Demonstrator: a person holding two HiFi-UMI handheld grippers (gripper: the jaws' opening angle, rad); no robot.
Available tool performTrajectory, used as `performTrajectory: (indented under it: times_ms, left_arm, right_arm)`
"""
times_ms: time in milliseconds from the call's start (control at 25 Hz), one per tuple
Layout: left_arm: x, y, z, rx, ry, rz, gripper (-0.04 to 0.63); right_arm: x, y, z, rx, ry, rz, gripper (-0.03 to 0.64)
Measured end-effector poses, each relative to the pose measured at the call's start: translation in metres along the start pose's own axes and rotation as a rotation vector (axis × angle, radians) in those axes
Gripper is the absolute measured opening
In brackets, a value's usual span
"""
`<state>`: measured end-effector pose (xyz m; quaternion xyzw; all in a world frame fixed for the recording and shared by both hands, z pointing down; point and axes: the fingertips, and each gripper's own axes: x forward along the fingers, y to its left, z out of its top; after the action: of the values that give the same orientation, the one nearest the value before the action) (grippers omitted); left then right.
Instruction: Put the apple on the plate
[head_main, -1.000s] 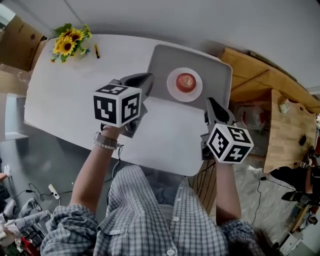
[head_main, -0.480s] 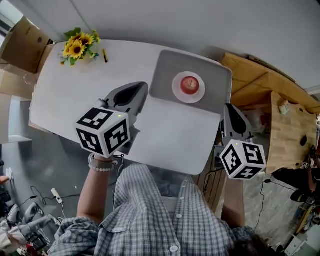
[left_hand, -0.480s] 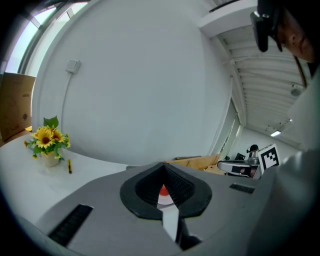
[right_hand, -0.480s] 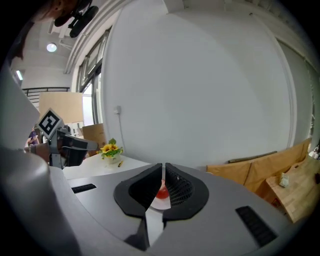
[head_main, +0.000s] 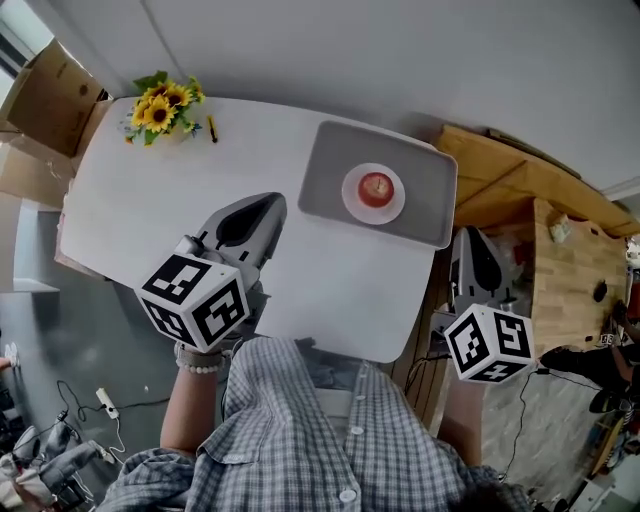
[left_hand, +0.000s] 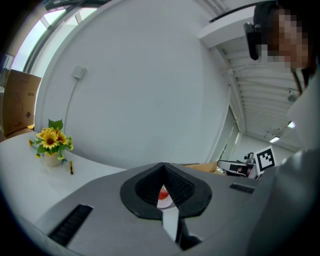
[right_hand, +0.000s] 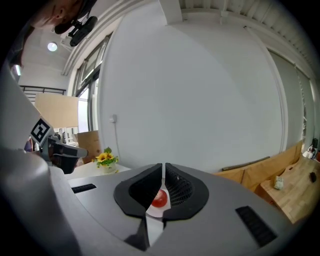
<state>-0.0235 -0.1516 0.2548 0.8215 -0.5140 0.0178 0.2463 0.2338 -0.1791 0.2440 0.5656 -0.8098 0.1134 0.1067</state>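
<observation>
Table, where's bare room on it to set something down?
The widest bare patch of the table lies between the sunflowers and the tray. Another runs along the near edge, below the tray. The tray's ends are bare either side of the plate with the apple. The sunflower corner, with a pen, is crowded.

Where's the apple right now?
Head view: the apple sits on the white plate, on the grey tray at the table's far right.

Grey-and-white checked shirt (head_main: 320, 440) with white buttons, lower centre, pale bead bracelet (head_main: 200, 362), grey left gripper (head_main: 272, 203) and right gripper (head_main: 470, 237), each bearing a black-and-white marker cube
</observation>
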Motion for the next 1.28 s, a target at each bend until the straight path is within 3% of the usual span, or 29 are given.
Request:
performTrajectory:
  times_ms: [640,1280]
  left_arm:
    - [0.003,-0.018,0.013,0.038,-0.042,-0.037,0.009]
    - [0.0,-0.022,0.013,0.01,-0.042,-0.053,0.009]
  right_arm:
    - [0.003,0.013,0.001,-0.055,0.004,0.011,0.034]
    - [0.004,0.023,-0.007,-0.103,0.029,0.023,0.032]
